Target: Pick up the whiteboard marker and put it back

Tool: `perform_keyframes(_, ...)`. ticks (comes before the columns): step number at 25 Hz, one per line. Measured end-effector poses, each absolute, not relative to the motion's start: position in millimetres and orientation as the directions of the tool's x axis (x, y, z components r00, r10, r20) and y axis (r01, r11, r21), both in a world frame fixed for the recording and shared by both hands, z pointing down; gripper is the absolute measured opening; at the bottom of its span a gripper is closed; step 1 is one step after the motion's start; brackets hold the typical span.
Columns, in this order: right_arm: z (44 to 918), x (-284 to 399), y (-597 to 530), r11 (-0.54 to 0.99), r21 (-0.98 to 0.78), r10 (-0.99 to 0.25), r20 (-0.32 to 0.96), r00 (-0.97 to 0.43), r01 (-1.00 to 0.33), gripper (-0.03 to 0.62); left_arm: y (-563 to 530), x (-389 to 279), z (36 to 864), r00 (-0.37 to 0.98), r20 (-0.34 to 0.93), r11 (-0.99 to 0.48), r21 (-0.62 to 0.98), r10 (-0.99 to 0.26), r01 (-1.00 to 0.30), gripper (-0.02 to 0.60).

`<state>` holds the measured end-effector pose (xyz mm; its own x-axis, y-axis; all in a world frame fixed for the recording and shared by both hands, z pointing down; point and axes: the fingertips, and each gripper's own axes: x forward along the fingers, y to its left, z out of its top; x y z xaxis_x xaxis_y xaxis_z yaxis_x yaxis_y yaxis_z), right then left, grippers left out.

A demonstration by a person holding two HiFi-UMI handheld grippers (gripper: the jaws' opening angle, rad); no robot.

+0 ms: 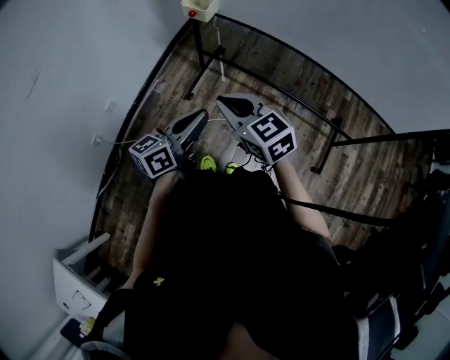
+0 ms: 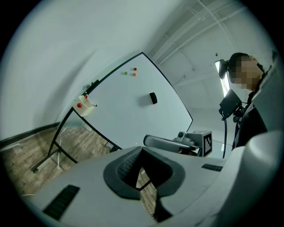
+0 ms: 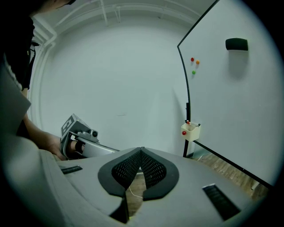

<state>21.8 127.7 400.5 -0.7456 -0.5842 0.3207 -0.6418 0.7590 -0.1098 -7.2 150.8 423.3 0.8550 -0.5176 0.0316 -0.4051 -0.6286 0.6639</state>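
No whiteboard marker shows plainly in either gripper. A small cream holder box (image 1: 199, 8) with a red dot hangs at the whiteboard's lower corner; it also shows as the box (image 2: 85, 105) and the box (image 3: 191, 131), with small dark and red bits sticking out of its top. My left gripper (image 1: 202, 114) and right gripper (image 1: 221, 101) are held side by side above the wooden floor, short of the whiteboard (image 2: 133, 111). The left gripper (image 2: 141, 150) has its pads together with nothing between them. The right gripper (image 3: 141, 150) is likewise shut and holds nothing.
A black eraser (image 3: 236, 44) and coloured magnets (image 3: 194, 64) stick to the whiteboard (image 3: 239, 115). The board's black stand legs (image 1: 200, 60) spread over the floor. A white cabinet (image 1: 77, 281) stands at lower left, dark gear (image 1: 422, 239) at right. Yellow shoes (image 1: 208, 163) show below the grippers.
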Motion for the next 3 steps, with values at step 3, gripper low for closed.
perform_keyframes(3, 400.6, 21.0, 129.0, 0.756, -0.109, -0.587, 0.323, -0.742, -0.646, 0.018, 151.5, -8.2, 422.7, 0.857, 0.03, -0.631, 0.663, -0.514, -0.402, 0.014)
